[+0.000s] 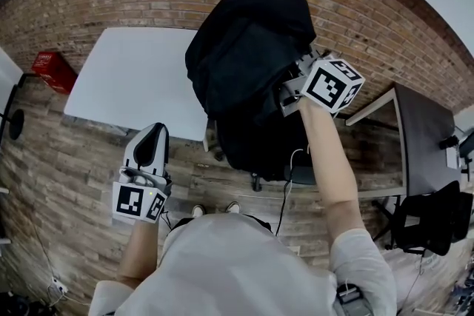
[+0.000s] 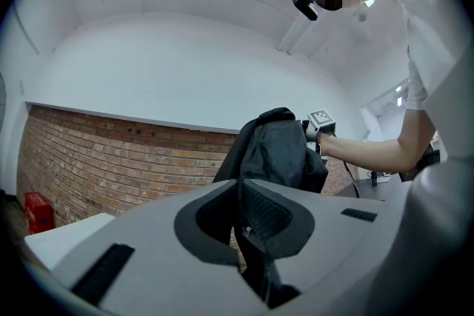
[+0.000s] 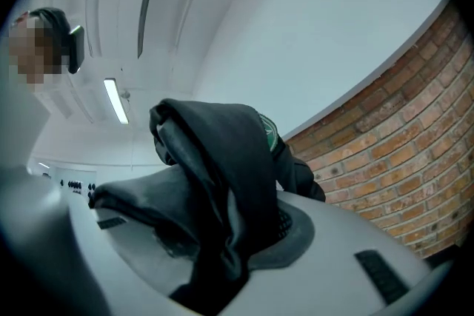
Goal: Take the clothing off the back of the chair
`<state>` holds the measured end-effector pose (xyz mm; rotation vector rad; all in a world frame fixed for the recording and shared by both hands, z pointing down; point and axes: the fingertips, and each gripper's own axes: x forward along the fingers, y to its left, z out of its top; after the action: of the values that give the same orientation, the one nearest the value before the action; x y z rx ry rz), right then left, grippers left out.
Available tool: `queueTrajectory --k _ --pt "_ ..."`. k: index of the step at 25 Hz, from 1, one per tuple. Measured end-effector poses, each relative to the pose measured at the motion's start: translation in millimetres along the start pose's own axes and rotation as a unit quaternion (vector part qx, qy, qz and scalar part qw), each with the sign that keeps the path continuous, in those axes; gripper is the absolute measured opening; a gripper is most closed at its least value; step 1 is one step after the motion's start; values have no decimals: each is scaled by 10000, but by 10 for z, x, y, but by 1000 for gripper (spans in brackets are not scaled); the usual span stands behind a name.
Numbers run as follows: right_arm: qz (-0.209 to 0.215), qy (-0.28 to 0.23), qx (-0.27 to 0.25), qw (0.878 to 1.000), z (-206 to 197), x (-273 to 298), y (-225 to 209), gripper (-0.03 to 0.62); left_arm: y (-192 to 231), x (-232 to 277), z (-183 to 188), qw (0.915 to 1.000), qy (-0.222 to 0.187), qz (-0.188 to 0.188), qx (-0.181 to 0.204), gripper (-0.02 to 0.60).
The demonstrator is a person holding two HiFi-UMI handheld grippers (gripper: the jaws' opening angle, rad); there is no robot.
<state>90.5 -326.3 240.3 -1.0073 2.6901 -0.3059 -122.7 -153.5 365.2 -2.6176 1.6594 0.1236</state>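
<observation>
Head view: R tongs [image 1: 290, 85] grip black jacket [image 1: 244, 63] hanging lengthwise down; L tongs [image 1: 154, 134] closed, empty.

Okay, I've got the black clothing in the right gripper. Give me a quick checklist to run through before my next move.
1. Right gripper gripping the black garment: ok, jaws closed on a fold.
2. Garment free of the chair: cannot tell, dark fabric hides the chair back.
3. Left gripper free to help: ok, shut, empty, held low, apart from the garment.
4. Cable under the right arm away from the chair: cannot tell.
5. Landing spot: ok, the white table beside the chair shows bare top.
</observation>
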Motion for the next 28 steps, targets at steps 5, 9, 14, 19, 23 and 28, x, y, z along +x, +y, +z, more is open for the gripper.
queueTrajectory --k 5,9,14,19,23,28 --pt "357 -352 -161 9986 384 -49 319 129 2 -46 -2 10000 -58 -25 -38 38" --pt "429 -552 -231 9973 620 -93 456 130 -33 -62 51 9999 -140 -79 -29 38" --pt "337 -593 -631 9957 773 -134 617 132 -14 -105 83 9998 -184 -92 -44 38" --pt "222 -844 -858 9925 945 -281 706 132 -11 -131 64 9997 -184 -158 -82 38" --pt "-22 -928 -829 9922 963 -443 621 133 -27 -138 23 9995 -135 -240 -135 38" --pt "-331 -954 -891 9909 1009 -650 487 133 -49 -111 -10 9992 -96 -355 -167 38"
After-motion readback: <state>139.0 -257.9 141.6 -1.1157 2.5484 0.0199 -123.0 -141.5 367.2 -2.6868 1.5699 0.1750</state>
